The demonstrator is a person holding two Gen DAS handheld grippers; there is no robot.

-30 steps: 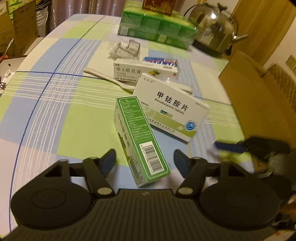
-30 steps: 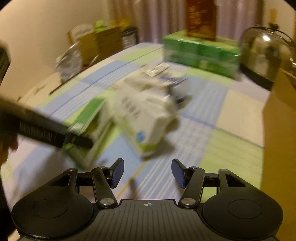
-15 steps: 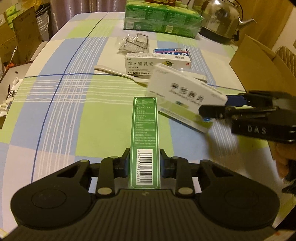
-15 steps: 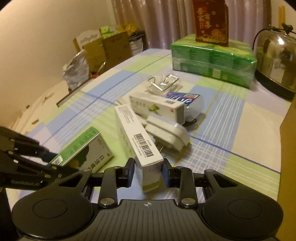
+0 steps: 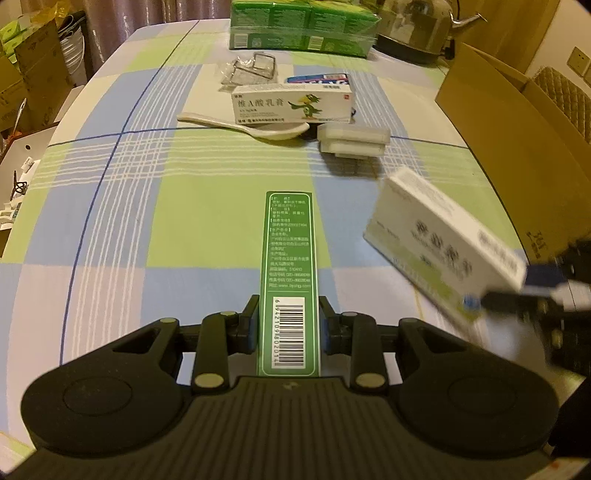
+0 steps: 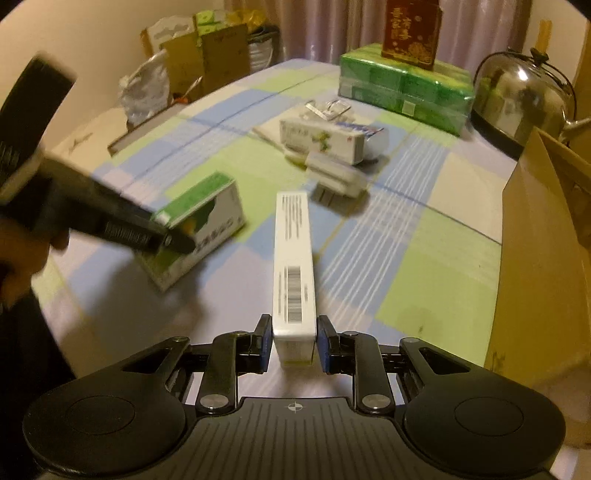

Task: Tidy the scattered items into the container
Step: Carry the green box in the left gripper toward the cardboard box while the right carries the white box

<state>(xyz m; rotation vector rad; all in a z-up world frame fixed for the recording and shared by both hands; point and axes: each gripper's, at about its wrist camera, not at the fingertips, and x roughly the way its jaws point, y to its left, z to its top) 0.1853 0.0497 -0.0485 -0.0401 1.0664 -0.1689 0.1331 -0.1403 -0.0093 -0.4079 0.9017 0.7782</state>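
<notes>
My left gripper (image 5: 288,326) is shut on the barcode end of a long green medicine box (image 5: 288,254), which points away over the checked tablecloth. My right gripper (image 6: 293,341) is shut on a white medicine box (image 6: 293,254), held clear of the table. In the left wrist view that white box (image 5: 439,236) hangs blurred at the right, beside the open cardboard box (image 5: 517,129). In the right wrist view the green box (image 6: 203,218) sits in the left gripper (image 6: 173,234) at the left. The cardboard box (image 6: 543,240) rises at the right edge.
Further back lie a white ointment box (image 5: 291,103), a blue box (image 5: 317,78), a white spoon (image 5: 243,127), a white plug adapter (image 5: 354,142) and a clear packet (image 5: 251,68). A green wrapped pack (image 5: 303,26) and a steel kettle (image 5: 413,26) stand at the far edge.
Both grippers went from open to shut, the left on the green box and the right on the white box. The white box has moved right, off the pile and toward the cardboard box.
</notes>
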